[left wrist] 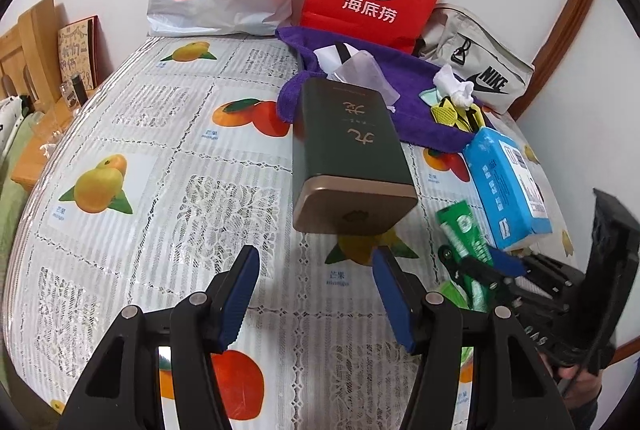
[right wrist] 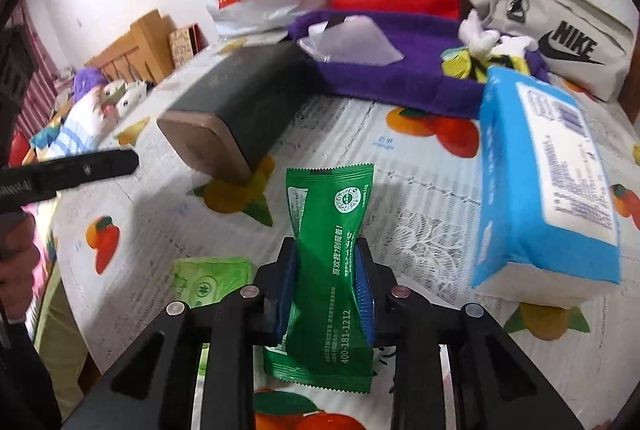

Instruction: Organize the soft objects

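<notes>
Right gripper [right wrist: 326, 282] pinched the green packet [right wrist: 326, 270] mid-length, above the tablecloth [left wrist: 132, 134]. Left gripper [left wrist: 316, 290] gaped wide, holding nothing. Green tin [left wrist: 344, 158] lay just ahead of it, blue tissue pack [right wrist: 544, 182] to the right, purple towel [right wrist: 400, 86] behind w/ bags at the wall. Open cloth on the left.

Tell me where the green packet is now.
The green packet is held in the right gripper above the table, between the dark green tin on its left and the blue tissue pack on its right.
</notes>
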`<state>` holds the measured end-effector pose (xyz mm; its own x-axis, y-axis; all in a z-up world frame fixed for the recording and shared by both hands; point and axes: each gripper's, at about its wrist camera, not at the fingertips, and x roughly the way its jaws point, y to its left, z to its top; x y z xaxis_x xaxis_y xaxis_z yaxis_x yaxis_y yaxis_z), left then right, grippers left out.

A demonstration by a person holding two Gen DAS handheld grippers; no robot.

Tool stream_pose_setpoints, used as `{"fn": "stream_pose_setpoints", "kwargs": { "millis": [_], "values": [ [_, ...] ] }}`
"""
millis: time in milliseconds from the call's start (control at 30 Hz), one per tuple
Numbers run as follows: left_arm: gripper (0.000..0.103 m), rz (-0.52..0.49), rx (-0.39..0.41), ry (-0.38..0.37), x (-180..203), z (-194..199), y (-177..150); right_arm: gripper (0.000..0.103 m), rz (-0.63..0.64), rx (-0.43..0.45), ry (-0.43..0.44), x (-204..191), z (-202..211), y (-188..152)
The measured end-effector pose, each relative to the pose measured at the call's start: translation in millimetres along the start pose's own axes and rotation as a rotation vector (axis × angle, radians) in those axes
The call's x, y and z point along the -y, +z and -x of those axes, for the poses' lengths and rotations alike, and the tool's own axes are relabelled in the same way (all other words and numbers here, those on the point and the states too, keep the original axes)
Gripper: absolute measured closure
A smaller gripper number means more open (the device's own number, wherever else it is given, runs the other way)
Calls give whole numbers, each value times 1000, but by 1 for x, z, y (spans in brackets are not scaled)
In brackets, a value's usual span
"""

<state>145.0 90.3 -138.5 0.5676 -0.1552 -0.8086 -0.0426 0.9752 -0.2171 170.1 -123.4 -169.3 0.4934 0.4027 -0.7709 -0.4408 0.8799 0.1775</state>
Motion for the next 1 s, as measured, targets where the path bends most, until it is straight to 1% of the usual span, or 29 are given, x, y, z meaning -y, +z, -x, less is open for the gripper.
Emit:
{"fn": "stream_pose_setpoints", "kwargs": {
  "millis": [233, 333, 400, 500, 533, 633, 733, 800, 867, 933, 1000],
  "values": [
    [46, -32, -13, -26, 18, 1, -11, 75, -45, 98, 5, 7, 42, -3],
    [46, -42, -34, -54, 27, -3, -18, 75, -58, 124, -3, 10, 57, -8],
    [46, -47, -62, -69, 34, -9, -23, 75, -66, 140, -8, 13, 70, -16],
    [46, -69, -90, -98, 46, -16, -31, 75, -71, 148, -30, 21, 83, -30],
    [44, -76, -100, -111, 51, -18, -33, 75, -76, 144, -36, 24, 85, -34],
    [33, -93, -121, -138, 65, -24, -37, 75, -91, 121, -72, 35, 86, -52],
    [32, -111, -142, -156, 77, -31, -39, 75, -128, 101, -111, 50, 87, -70],
    [31, -123, -160, -151, 84, -37, -41, 75, -155, 92, -117, 60, 88, -78],
    [30, -142, -181, -124, 93, -45, -45, 75, -183, 88, -131, 69, 87, -86],
    [26, -167, -193, -87, 100, -51, -48, 75, -203, 83, -143, 77, 85, -90],
    [24, -201, -178, -55, 108, -53, -49, 75, -215, 76, -149, 82, 82, -93]
  ]
}}
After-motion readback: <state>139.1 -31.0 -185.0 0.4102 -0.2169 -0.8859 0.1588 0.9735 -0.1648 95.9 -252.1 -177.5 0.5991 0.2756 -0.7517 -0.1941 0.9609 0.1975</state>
